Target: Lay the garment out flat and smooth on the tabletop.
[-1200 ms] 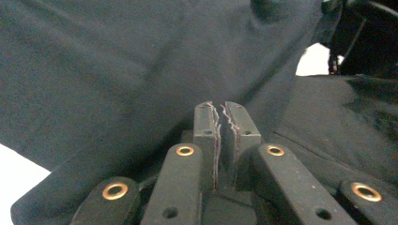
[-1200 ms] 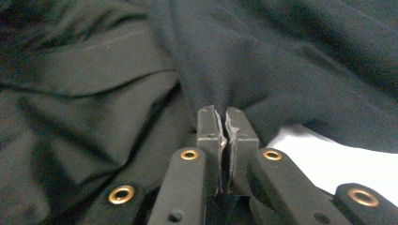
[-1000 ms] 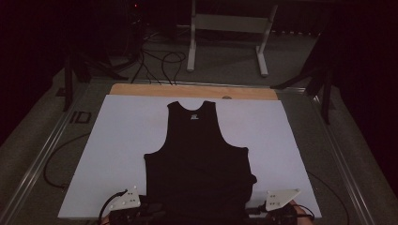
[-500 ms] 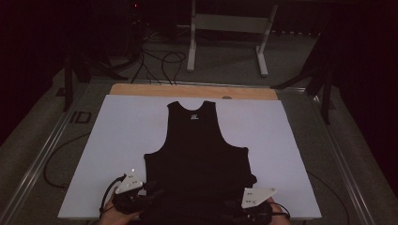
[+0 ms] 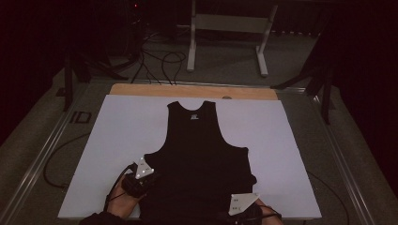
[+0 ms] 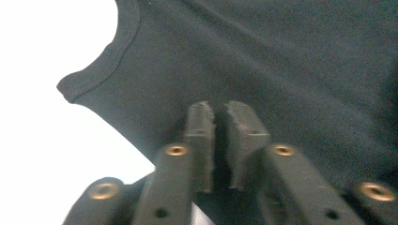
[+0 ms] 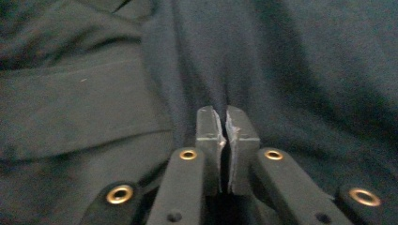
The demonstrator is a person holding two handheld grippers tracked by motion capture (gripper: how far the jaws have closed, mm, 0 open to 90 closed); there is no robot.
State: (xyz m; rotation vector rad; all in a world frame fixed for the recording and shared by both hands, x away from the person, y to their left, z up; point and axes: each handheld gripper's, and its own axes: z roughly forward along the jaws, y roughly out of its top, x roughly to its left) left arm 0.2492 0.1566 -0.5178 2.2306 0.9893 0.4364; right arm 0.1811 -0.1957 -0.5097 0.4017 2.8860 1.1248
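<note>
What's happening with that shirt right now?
A person works a black tank top lying flat on a white sheet, neck end away from them. The left gripper sits at the top's near left edge, the right gripper at its near right part. Both have just closed; whether either has pinched fabric, I can't tell. Nothing is lifted yet.

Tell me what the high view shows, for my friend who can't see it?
A black sleeveless top lies flat on a white table, its neck at the far end. A person's left hand-held gripper and right hand-held gripper have just closed at its near edge. Cables and a metal stand sit on the dark floor beyond.
</note>
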